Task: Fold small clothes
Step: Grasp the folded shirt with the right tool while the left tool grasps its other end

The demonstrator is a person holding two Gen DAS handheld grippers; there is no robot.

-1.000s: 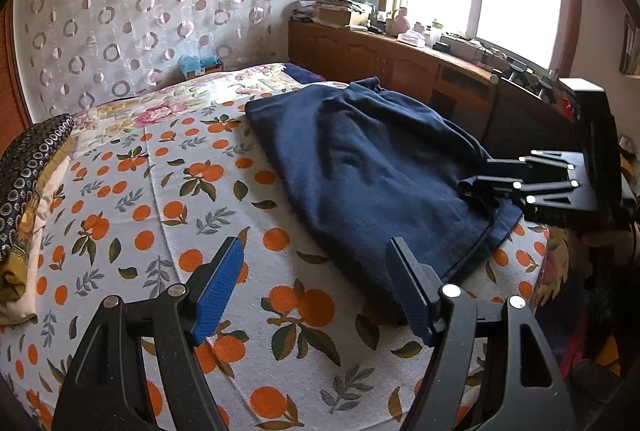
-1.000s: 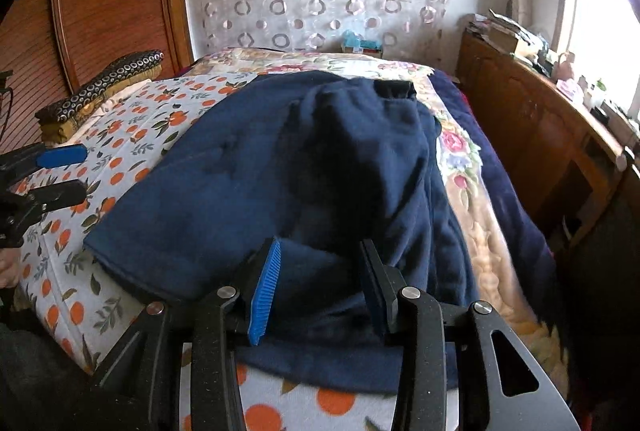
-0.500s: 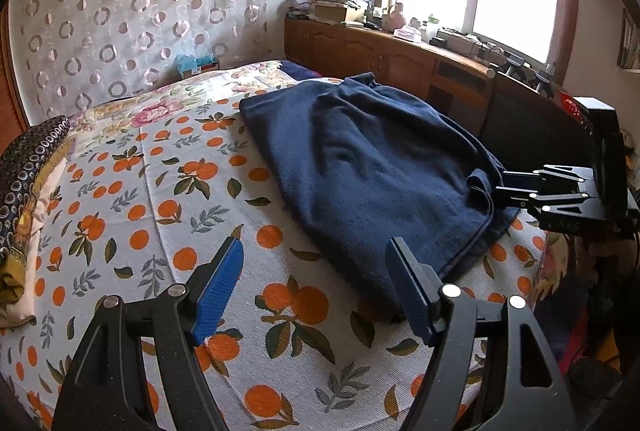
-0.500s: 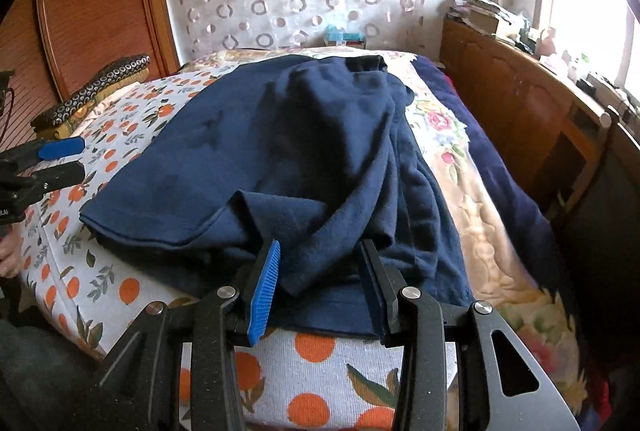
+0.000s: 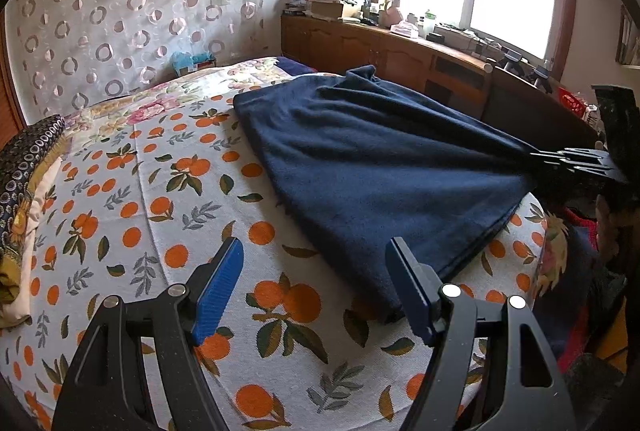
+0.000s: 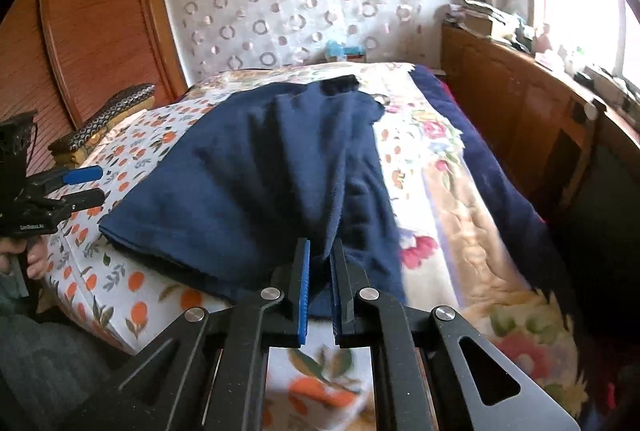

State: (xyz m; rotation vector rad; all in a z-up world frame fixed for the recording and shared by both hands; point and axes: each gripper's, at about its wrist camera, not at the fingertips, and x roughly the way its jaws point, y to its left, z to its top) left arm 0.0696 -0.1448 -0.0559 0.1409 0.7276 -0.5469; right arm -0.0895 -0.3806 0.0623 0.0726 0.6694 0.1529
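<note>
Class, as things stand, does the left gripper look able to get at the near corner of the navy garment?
Probably yes: the left gripper stands open, and the navy garment has its near corner just beside it, with only bare bedspread between.

Left gripper hovers with jaws spread wide, gripping nothing. Right gripper has just closed, its pads pinching the navy garment.

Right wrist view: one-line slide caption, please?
Right claw shut on the navy garment, fabric pulled taut across the orange-print bedspread.
</note>
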